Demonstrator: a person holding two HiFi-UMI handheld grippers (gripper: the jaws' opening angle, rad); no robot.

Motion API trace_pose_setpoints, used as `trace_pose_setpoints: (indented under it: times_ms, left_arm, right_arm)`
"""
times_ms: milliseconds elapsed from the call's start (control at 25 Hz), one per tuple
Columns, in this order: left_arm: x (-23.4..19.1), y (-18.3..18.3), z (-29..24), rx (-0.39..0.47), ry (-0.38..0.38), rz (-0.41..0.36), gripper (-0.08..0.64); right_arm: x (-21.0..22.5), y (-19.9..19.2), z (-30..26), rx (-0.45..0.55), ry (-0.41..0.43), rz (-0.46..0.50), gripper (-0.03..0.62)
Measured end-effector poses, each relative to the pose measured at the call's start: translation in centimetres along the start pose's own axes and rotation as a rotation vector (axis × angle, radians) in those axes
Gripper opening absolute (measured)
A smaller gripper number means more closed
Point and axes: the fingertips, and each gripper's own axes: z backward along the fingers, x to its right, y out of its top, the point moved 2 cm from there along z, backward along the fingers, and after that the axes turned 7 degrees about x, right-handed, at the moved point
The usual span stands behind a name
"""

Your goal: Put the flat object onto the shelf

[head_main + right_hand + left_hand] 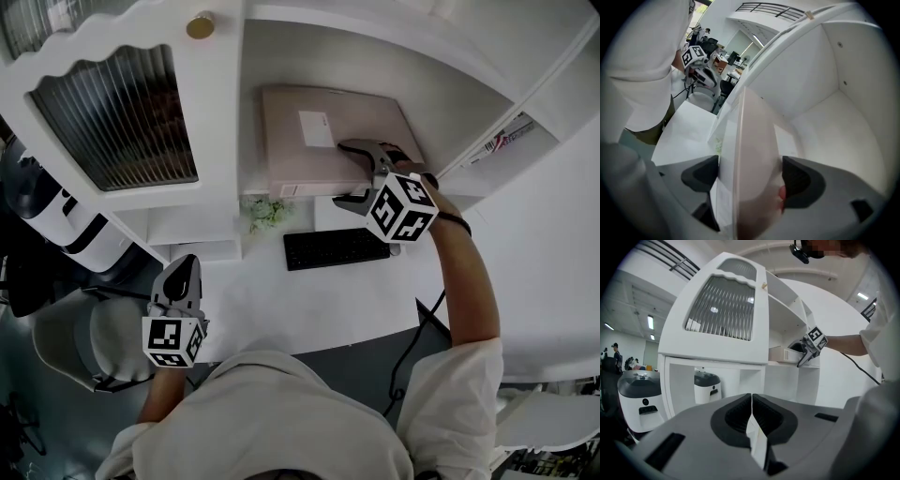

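A flat pinkish box (pixel 319 141) with a white label lies in the open shelf compartment (pixel 441 108) of a white cabinet, its near edge sticking out past the shelf's front. My right gripper (pixel 349 174) is shut on that near right edge, one jaw on each face. In the right gripper view the box (pixel 752 150) fills the gap between the jaws of the right gripper (pixel 750 180). My left gripper (pixel 180 277) hangs low at the left, away from the cabinet, jaws together and empty (pixel 752 423). From there the box (pixel 780 354) and the right gripper (pixel 806 348) show far off.
Below the shelf, a black keyboard (pixel 336 248) and a small green plant (pixel 265 214) sit on the white desk. A ribbed-glass door (pixel 122 112) with a gold knob (pixel 200 26) closes the left compartment. A white chair (pixel 80 342) and a black cable (pixel 412 337) are nearby.
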Motion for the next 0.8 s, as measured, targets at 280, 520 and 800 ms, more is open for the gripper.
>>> trace_pose_setpoints:
  times_ms: [280, 520, 800]
  left_arm:
    - [-0.8, -0.2, 0.3, -0.005, 0.027, 0.006, 0.006]
    - [-1.2, -0.2, 0.4, -0.006, 0.042, 0.009, 0.006]
    - [-0.9, -0.1, 0.6, -0.007, 0.031, 0.006, 0.006]
  right_arm:
    - [1.2, -0.2, -0.9, 0.013, 0.033, -0.027, 0.449]
    - [1.5, -0.1, -1.0, 0.035, 0.069, -0.058, 0.449]
    - [1.5, 0.0, -0.9, 0.019, 0.047, -0.048, 0.449]
